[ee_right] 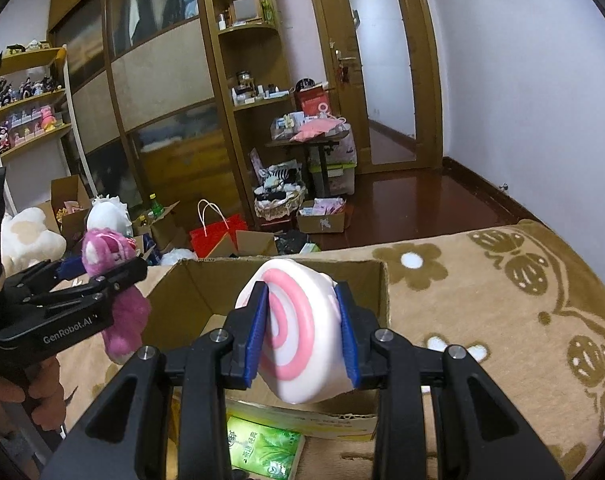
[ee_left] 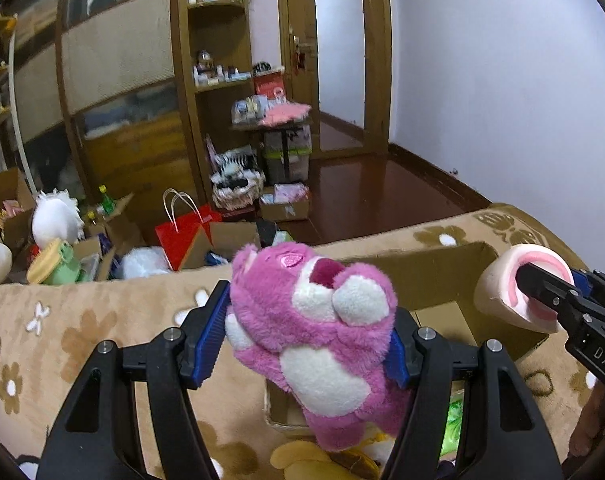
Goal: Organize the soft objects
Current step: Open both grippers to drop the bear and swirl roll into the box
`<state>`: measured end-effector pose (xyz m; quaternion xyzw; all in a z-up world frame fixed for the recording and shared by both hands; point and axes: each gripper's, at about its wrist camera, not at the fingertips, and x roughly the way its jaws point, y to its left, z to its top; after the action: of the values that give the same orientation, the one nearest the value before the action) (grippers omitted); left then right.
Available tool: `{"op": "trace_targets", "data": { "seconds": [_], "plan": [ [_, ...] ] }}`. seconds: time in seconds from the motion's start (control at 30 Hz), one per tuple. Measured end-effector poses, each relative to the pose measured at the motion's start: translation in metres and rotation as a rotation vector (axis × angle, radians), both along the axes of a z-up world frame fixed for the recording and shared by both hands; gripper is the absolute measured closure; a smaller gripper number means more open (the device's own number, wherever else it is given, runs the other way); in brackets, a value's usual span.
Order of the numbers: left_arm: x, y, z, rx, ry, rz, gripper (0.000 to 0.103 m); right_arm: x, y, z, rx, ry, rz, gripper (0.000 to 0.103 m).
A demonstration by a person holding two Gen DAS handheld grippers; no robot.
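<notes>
The left gripper [ee_left: 308, 334] has its blue-padded jaws clamped on the sides of a fluffy pink plush bear with white muzzle and belly [ee_left: 318, 340], held in the air above the near left corner of an open brown cardboard box [ee_left: 430, 276]. To the right, the right gripper [ee_right: 302, 334] pinches a white round soft cushion with a pink spiral [ee_right: 298, 332] between its closed-in jaws, over the box's [ee_right: 190, 292] open middle, which rests on a tan flower-patterned blanket [ee_right: 502, 308].

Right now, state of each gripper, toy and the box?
left gripper: jaws shut on pink bear
pink bear: held in the air, over the box's edge
right gripper: jaws shut on swirl cushion
swirl cushion: held above the box
cardboard box: open
</notes>
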<state>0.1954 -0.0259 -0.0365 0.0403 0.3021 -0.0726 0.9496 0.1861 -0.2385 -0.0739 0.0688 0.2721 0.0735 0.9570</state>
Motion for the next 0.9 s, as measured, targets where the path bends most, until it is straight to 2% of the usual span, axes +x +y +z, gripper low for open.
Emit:
{"op": "trace_targets", "data": {
  "seconds": [0.27, 0.3, 0.4, 0.6, 0.63, 0.73, 0.9],
  "plan": [
    [0.014, -0.004, -0.021, 0.005, 0.101, 0.011, 0.037, 0.007, 0.007, -0.013, 0.005, 0.052, 0.03, 0.066],
    [0.015, -0.004, -0.023, 0.008, 0.108, 0.019, 0.035, 0.008, 0.007, -0.014, 0.004, 0.06, 0.031, 0.065],
    [0.016, -0.004, -0.025, 0.027, 0.107, 0.055, 0.017, 0.01, 0.008, -0.018, 0.002, 0.082, 0.03, 0.06],
    [0.012, -0.003, -0.023, 0.035, 0.099, 0.061, 0.011, 0.011, 0.006, -0.022, 0.0, 0.091, 0.025, 0.057],
    [0.012, -0.002, -0.023, 0.037, 0.099, 0.062, 0.01, 0.011, 0.006, -0.022, 0.0, 0.089, 0.024, 0.054],
    [0.01, -0.001, -0.022, 0.044, 0.108, 0.062, 0.01, 0.012, 0.003, -0.02, 0.014, 0.077, 0.012, 0.036],
    [0.0, 0.008, -0.015, 0.046, 0.089, 0.096, 0.006, 0.012, -0.008, -0.018, 0.065, 0.084, -0.009, 0.025]
  ]
}}
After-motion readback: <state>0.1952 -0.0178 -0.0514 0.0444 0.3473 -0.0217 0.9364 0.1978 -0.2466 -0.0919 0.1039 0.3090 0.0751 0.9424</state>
